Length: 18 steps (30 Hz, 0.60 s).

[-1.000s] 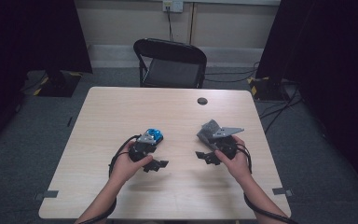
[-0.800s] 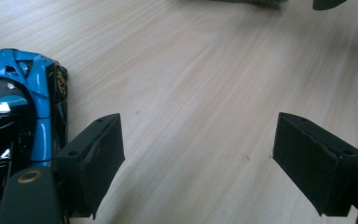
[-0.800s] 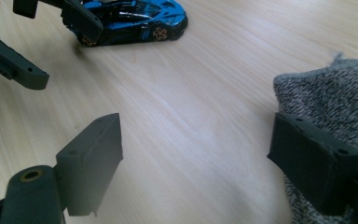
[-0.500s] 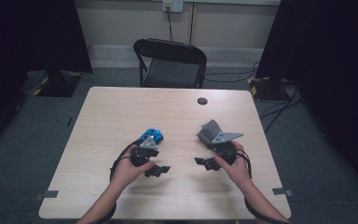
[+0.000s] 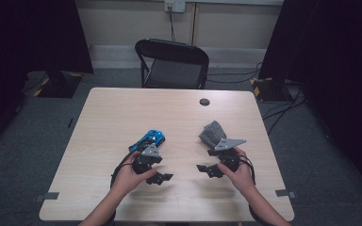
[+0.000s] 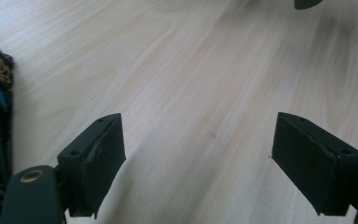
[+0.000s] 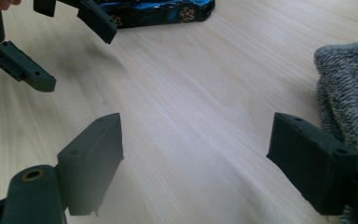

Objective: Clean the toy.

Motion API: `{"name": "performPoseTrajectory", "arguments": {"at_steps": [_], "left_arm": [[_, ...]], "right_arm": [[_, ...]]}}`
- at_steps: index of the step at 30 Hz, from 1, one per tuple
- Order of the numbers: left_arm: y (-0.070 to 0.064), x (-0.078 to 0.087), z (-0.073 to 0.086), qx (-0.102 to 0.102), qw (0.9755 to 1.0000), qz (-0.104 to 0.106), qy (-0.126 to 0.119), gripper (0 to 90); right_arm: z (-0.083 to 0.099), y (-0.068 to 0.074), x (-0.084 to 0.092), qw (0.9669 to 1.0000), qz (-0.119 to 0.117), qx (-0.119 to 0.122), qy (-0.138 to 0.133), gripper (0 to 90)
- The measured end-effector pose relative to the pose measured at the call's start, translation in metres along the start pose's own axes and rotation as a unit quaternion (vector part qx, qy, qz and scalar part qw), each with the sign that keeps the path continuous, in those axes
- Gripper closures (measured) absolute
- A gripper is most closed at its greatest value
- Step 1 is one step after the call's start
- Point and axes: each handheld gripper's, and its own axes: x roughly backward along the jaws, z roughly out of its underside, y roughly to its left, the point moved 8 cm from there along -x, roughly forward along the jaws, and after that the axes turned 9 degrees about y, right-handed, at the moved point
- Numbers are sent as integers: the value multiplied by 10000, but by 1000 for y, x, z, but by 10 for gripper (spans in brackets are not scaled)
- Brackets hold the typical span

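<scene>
In the high view, the left gripper (image 5: 160, 178) is held just at five o'clock of the blue toy car (image 5: 149, 139), jaws wide and empty. The right gripper (image 5: 205, 168) is held at six o'clock of the grey knitted cloth (image 5: 212, 133), jaws likewise wide with only the wooden table (image 5: 122, 113) between them. The car's gold-spoked wheels are made out in the right gripper view (image 7: 154, 11), where the cloth's ribbed weave (image 7: 349, 88) is seen at three o'clock.
</scene>
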Motion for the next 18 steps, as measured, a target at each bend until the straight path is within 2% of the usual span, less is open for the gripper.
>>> {"name": "performPoseTrajectory", "arguments": {"at_steps": [7,18], "left_arm": [[-5,-2,2,-106,9999,9,55,167],[-12,-3,5,-232,9997,26,86,166]], "right_arm": [[6,4,1,10000,-46,53,34,168],[17,8,0,9999,-116,8,51,170]]}}
